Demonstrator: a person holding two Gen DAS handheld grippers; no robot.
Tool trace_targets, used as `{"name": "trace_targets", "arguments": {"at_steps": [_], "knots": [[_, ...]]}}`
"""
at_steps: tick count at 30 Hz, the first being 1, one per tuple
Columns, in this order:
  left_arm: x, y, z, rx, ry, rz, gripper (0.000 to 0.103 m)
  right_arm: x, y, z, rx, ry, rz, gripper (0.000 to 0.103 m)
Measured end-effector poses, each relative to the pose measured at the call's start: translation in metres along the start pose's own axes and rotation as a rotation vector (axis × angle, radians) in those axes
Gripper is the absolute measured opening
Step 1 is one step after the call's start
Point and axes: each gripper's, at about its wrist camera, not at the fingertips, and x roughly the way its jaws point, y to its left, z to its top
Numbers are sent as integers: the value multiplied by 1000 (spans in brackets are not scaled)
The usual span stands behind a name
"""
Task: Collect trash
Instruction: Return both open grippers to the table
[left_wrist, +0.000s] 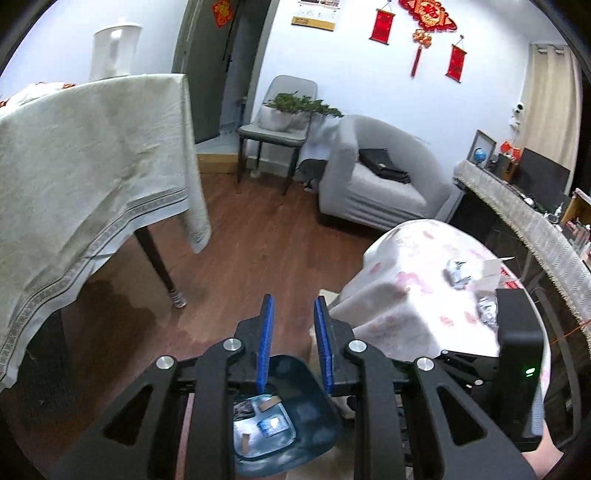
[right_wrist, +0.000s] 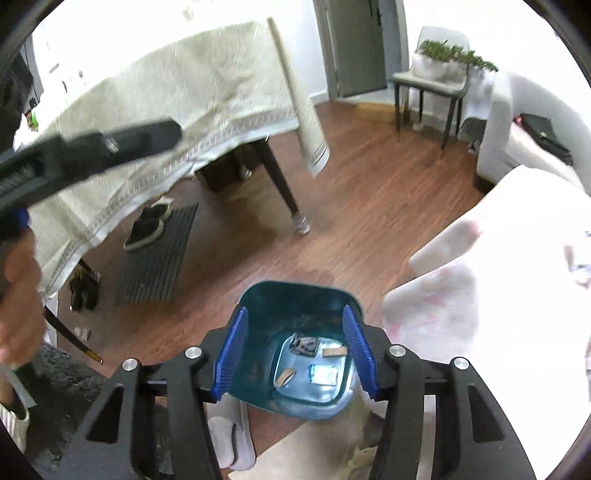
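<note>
A dark blue trash bin (right_wrist: 295, 354) stands on the wood floor beside a low table with a pink-flowered cloth (left_wrist: 417, 295). Several scraps lie on the bin's bottom: a dark wrapper (right_wrist: 304, 346), a blue-white packet (right_wrist: 324, 374) and two tan pieces. My right gripper (right_wrist: 295, 325) is open and empty directly above the bin. My left gripper (left_wrist: 293, 306) is open and empty, above the floor with the bin (left_wrist: 284, 417) below its fingers. Crumpled silvery wrappers (left_wrist: 458, 275) and a white paper (left_wrist: 493, 271) lie on the low table.
A large table with a beige cloth (left_wrist: 85, 177) stands at left, one dark leg (right_wrist: 284, 188) near the bin. A grey sofa (left_wrist: 376, 184) and chair with plants (left_wrist: 280, 122) are behind. Shoes and a black mat (right_wrist: 159, 251) lie under the large table.
</note>
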Motion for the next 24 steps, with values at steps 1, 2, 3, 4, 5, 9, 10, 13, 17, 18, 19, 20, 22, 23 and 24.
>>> {"name": "trace_targets", "arguments": {"at_steps": [1,2,3,4,5,9,10,13,17,18,19,20,22,23,24], "knots": [[1,-4,1,4,-2,-2,26,-7,-2,1,3,-13,-5,53],[3,-11,2,9,-3,-10,27,-15,-7,1,6,-28,-12,52],[5,-15,2,12,-2,-15,28,-19,-10,1,10,-35,-18,52],[8,-21,3,17,-2,-23,30,-25,-14,0,13,-41,-26,51],[9,-26,3,20,-2,-28,31,-31,-20,-2,18,-48,-37,51],[18,-49,5,33,0,-61,34,-53,-42,-9,46,-70,-65,51],[19,-54,5,36,1,-69,36,-59,-48,-11,51,-75,-78,51],[27,-73,6,48,11,-117,40,-73,-61,-18,63,-88,-115,51],[36,-101,7,77,13,-162,43,-94,-90,-34,104,-97,-168,51],[39,-108,8,83,13,-171,43,-99,-95,-38,113,-103,-177,51],[42,-115,8,93,15,-185,44,-105,-102,-41,125,-109,-192,51],[45,-122,7,106,20,-198,44,-111,-110,-45,137,-113,-208,51],[52,-136,7,125,32,-210,45,-121,-123,-52,161,-125,-233,51],[55,-146,7,140,37,-225,45,-127,-130,-56,174,-131,-252,52],[58,-154,7,156,39,-233,46,-132,-135,-61,183,-134,-271,52]]}}
